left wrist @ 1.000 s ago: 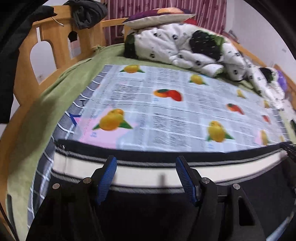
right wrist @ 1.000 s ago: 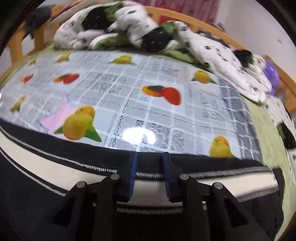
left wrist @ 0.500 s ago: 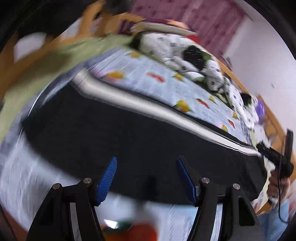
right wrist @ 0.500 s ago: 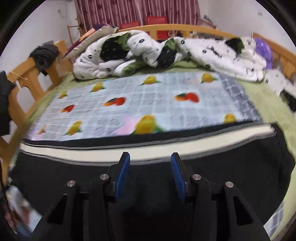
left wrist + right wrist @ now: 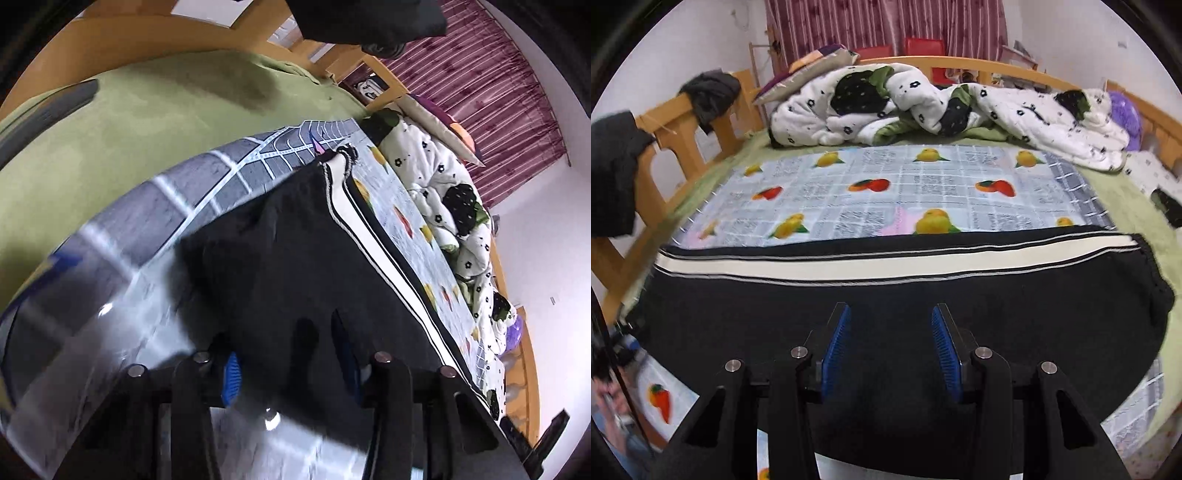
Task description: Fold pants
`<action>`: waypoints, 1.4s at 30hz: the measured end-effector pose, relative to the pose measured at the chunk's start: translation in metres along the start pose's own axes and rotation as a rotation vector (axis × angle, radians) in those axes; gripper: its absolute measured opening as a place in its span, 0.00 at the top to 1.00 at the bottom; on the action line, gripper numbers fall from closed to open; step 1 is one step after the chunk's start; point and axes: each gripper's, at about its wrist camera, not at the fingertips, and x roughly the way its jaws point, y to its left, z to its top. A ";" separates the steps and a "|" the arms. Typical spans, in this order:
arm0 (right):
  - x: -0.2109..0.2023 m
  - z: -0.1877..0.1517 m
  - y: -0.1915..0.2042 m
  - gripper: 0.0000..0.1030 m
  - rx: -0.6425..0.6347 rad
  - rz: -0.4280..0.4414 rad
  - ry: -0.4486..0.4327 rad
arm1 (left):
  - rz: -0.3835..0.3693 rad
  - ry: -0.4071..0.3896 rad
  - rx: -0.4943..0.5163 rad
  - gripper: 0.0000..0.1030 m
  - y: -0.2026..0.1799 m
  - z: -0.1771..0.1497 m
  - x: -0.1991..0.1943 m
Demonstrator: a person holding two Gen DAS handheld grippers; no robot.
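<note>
Black pants (image 5: pixel 923 291) with a white side stripe (image 5: pixel 849 266) lie flat lengthwise across the fruit-print mat (image 5: pixel 905 192) on the bed. My right gripper (image 5: pixel 891 350) is open and empty, hovering over the pants' near edge at mid-length. In the left wrist view the pants (image 5: pixel 295 266) run away to the right, stripe (image 5: pixel 373 236) along the far edge. My left gripper (image 5: pixel 288 362) is open, with the pants' near edge between its blue pads; its camera is tilted.
A crumpled white floral quilt (image 5: pixel 923 107) and pillows lie at the far side of the bed. Wooden bed rails (image 5: pixel 687 136) carry dark clothes (image 5: pixel 713 92). Green sheet (image 5: pixel 129 122) surrounds the mat. Striped curtains (image 5: pixel 886 22) hang behind.
Both grippers let go of the striped edge and drew back toward me. The right opened wide. The left swung down and left to the pants' end, view now tilted.
</note>
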 end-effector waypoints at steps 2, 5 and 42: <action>0.003 -0.003 0.001 0.56 -0.023 -0.032 0.012 | -0.009 -0.006 -0.018 0.61 -0.001 0.006 0.005; 0.007 -0.007 -0.002 0.56 -0.054 -0.076 0.032 | -0.023 -0.016 -0.065 0.61 0.000 0.011 0.008; -0.060 -0.069 -0.226 0.56 0.330 -0.302 -0.105 | -0.015 0.154 1.115 0.81 -0.361 -0.348 0.091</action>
